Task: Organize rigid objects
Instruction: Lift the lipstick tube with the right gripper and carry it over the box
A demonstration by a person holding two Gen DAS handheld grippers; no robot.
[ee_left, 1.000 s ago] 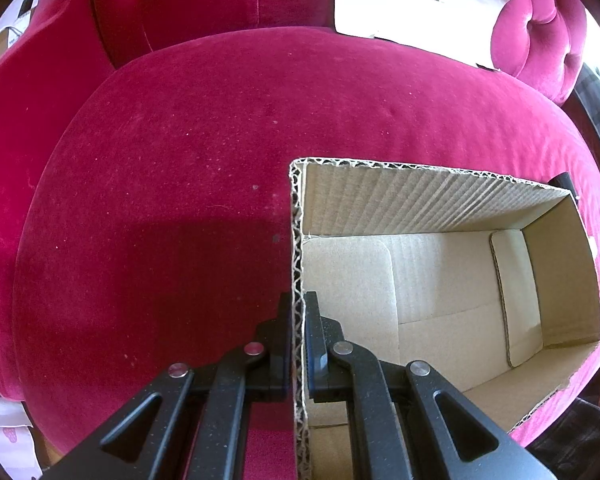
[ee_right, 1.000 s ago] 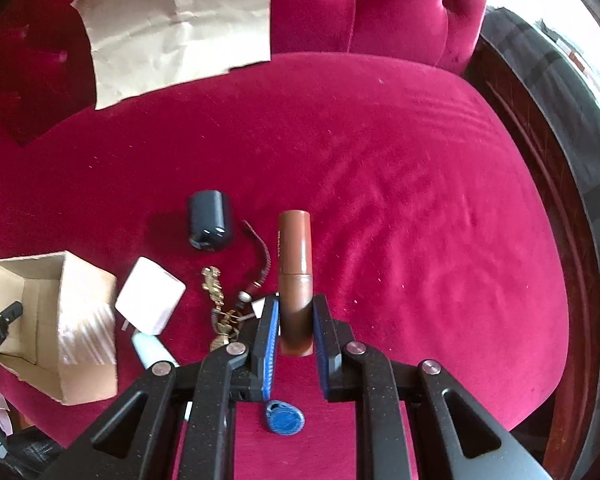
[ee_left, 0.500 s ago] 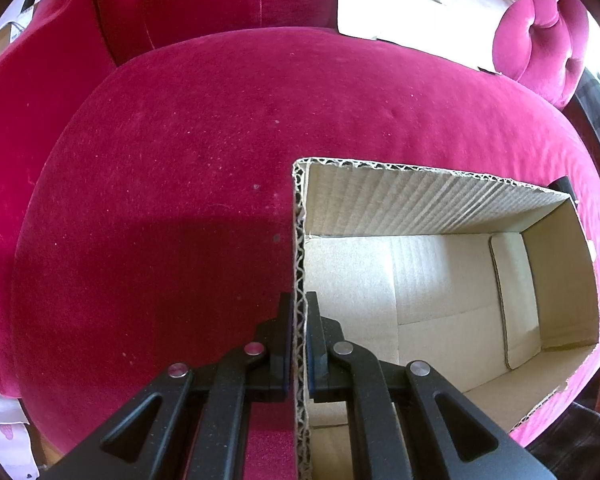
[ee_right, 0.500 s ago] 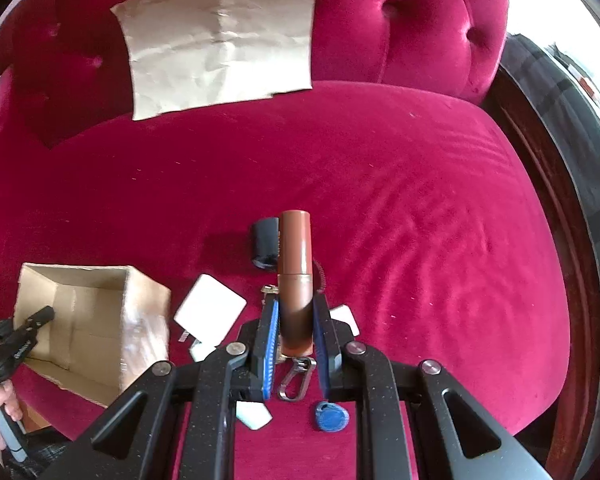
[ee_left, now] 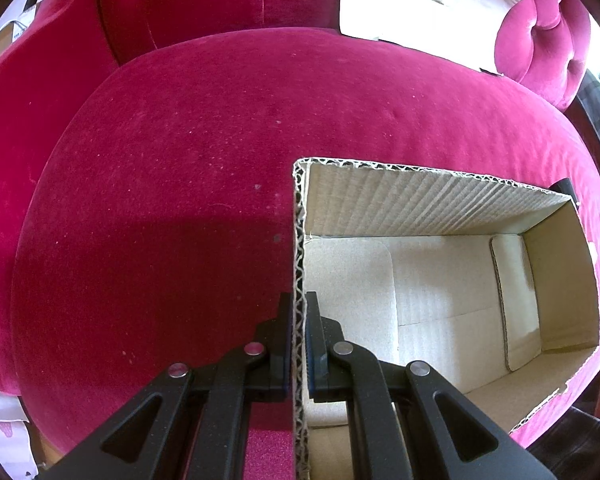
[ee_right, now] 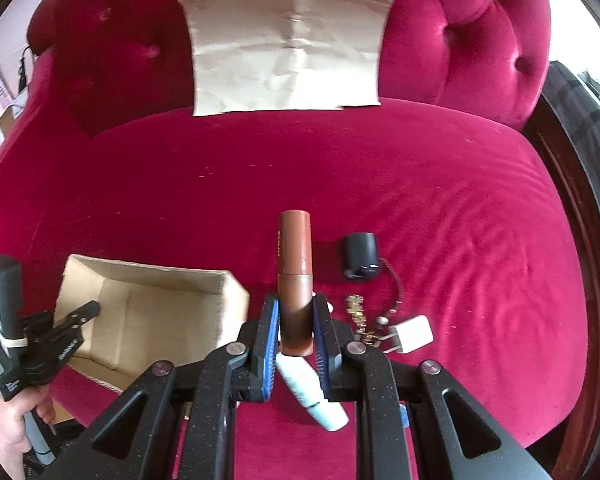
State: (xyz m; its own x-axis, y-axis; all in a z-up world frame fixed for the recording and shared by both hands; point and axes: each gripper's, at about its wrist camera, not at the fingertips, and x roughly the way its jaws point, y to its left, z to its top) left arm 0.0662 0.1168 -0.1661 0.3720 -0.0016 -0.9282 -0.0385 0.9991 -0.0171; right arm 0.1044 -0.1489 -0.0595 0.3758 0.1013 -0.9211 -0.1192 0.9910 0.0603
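The left gripper (ee_left: 299, 340) clamps the cardboard box (ee_left: 440, 280) wall, probably to steady it for loading. The right gripper (ee_right: 296, 332) clamps a brown tube (ee_right: 295, 276), raised beside the box, above a charger (ee_right: 412, 334), keys (ee_right: 358, 314) and black cap (ee_right: 360, 254). A crimson velvet sofa (ee_right: 380, 184) supports everything; brown paper (ee_right: 286, 46) covers its backrest.

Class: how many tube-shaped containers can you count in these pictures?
2: the brown tube clamped in the right gripper, and a pale blue-white tube on the cushion beneath it. Others may be hidden.
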